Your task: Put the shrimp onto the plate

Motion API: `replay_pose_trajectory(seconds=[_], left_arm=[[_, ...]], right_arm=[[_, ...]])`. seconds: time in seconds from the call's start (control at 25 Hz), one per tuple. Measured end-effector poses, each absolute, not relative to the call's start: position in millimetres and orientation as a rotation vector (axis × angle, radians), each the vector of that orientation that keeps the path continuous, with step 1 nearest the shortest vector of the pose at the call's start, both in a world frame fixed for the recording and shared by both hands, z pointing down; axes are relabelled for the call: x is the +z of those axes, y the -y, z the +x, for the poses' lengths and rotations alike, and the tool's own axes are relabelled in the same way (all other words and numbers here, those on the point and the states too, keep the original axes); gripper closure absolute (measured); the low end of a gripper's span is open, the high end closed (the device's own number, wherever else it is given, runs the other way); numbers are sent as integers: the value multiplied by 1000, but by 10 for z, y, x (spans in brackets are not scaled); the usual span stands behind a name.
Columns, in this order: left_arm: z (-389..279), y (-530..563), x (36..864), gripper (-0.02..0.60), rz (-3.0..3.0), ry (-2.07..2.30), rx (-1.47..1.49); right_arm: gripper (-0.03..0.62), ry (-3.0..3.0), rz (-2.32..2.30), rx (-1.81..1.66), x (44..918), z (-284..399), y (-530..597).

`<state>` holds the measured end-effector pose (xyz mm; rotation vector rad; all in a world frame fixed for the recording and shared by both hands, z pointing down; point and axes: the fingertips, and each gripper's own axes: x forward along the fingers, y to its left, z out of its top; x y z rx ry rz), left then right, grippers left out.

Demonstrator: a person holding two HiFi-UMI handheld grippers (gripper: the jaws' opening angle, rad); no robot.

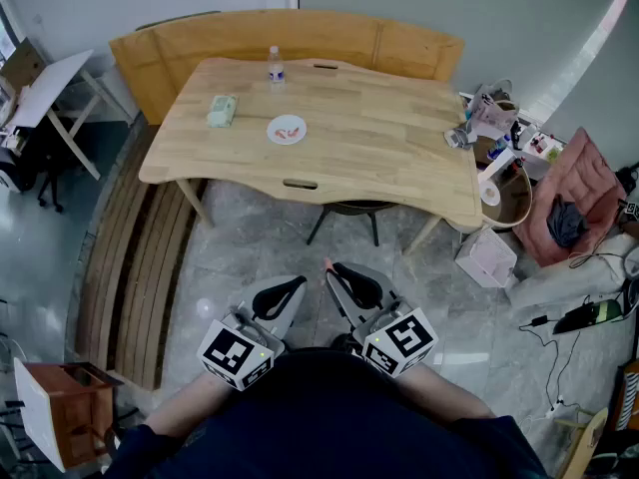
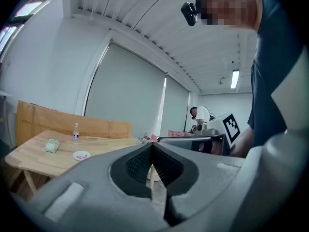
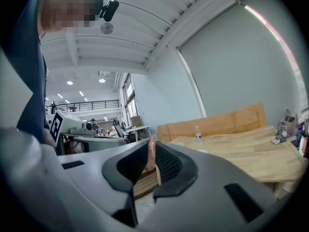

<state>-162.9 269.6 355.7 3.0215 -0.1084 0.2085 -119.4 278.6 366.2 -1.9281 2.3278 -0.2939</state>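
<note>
Shrimp (image 3: 150, 154) for this round is a pale pink piece pinched upright between the jaws of the right gripper (image 3: 152, 148), which is clenched on it. In the head view its pink tip pokes out at the gripper's nose, low in the frame's centre, above the grey floor. The left gripper (image 2: 152, 146) has its jaws pressed together at the tip with nothing between them, and sits just beside the right one, both close to the person's body at the bottom of the head view.

The plate (image 1: 277, 138) is a small white dish well apart from both grippers, in the upper middle of the head view, near the centre of the wooden desk (image 1: 379, 158). Some red-orange pieces (image 1: 290, 131) already lie on it; they look like shrimp, though they are too small to count. A clear bottle (image 1: 276, 68) stands behind the plate toward the desk's far edge, and a pale green packet (image 1: 222, 111) lies to the plate's left.

By my reading the pick is done, since the shrimp is secured in the right gripper. What remains is the whole carry: closing the gap to the desk, bringing the right gripper over the plate, and letting go so that the shrimp lands inside the rim beside the pieces already there.
</note>
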Motion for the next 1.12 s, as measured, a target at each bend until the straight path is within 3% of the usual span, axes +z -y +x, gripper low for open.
replay_pose_trajectory(seconds=[1.12], left_arm=[[-1207,-2766,3753,577,2970,320,231]], right_arm=[[537,-2443,-1789,-312,3801,-582,-2775]])
